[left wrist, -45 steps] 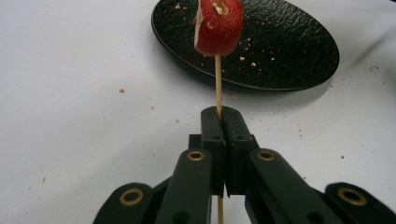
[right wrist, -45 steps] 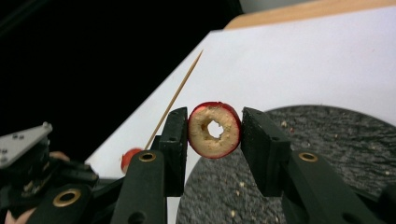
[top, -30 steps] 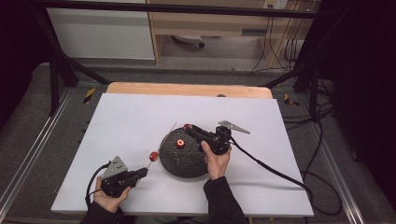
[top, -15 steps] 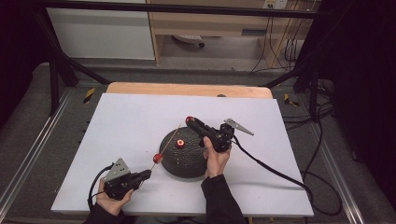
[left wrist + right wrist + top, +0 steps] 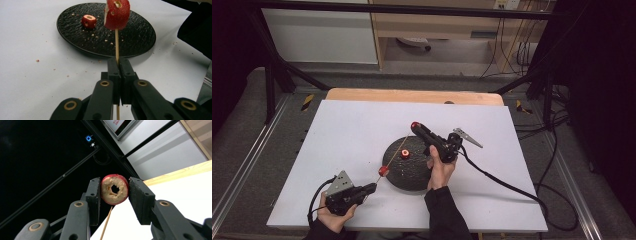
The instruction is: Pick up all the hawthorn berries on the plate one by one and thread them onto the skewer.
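Left gripper [image 5: 117, 75] jaws pinch thin skewer [image 5: 116, 43], snappable. Right gripper [image 5: 114, 192] jaws pinch soft crumbly fruit ring [image 5: 114, 189]; hold by rim, gently.

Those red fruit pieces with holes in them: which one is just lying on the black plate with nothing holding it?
The small red piece lying flat on the black plate. Of the others, one is threaded on the wooden skewer, and one sits between the right gripper jaws.

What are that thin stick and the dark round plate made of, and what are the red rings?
The stick looks like bamboo or pale wood: thin, straw-coloured, matte. The plate is black with a rough pebbled surface, perhaps stoneware or textured plastic; the look leaves it open. The red rings seem to be cored fruit slices: glossy red skin, crumbly tan flesh, crumbs scattered on the plate.
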`<state>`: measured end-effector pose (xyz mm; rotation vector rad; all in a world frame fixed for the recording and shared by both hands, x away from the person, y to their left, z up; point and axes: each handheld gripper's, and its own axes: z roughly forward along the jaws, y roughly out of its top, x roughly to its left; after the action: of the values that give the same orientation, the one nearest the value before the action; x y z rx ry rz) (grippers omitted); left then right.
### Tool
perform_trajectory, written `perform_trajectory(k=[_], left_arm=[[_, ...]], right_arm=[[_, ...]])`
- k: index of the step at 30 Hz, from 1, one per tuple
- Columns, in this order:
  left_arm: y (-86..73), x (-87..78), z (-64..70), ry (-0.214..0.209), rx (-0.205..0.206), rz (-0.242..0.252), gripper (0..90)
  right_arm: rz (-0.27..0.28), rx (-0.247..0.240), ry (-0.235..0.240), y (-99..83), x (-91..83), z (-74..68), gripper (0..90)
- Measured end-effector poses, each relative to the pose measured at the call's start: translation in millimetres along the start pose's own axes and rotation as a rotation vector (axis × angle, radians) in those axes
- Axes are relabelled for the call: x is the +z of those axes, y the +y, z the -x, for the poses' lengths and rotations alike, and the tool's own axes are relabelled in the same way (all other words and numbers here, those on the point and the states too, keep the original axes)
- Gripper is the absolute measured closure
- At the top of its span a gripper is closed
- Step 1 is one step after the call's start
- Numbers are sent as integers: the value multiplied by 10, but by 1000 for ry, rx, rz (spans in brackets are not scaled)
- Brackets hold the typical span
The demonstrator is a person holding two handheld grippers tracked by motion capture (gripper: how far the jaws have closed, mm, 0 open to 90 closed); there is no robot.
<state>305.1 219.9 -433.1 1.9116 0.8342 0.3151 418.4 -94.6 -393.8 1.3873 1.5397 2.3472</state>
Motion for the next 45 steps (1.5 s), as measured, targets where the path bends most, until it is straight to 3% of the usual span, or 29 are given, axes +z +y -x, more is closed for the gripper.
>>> perform_trajectory(k=[12, 26, 45], left_arm=[[7, 17, 26, -3, 6, 5, 885], [5, 18, 35, -1, 7, 11, 885], [10, 93, 68, 12, -11, 21, 885]], right_arm=[[12, 32, 16, -50, 17, 19, 626], [3, 27, 19, -59, 16, 28, 627], [-5, 56, 36, -173, 27, 36, 627]])
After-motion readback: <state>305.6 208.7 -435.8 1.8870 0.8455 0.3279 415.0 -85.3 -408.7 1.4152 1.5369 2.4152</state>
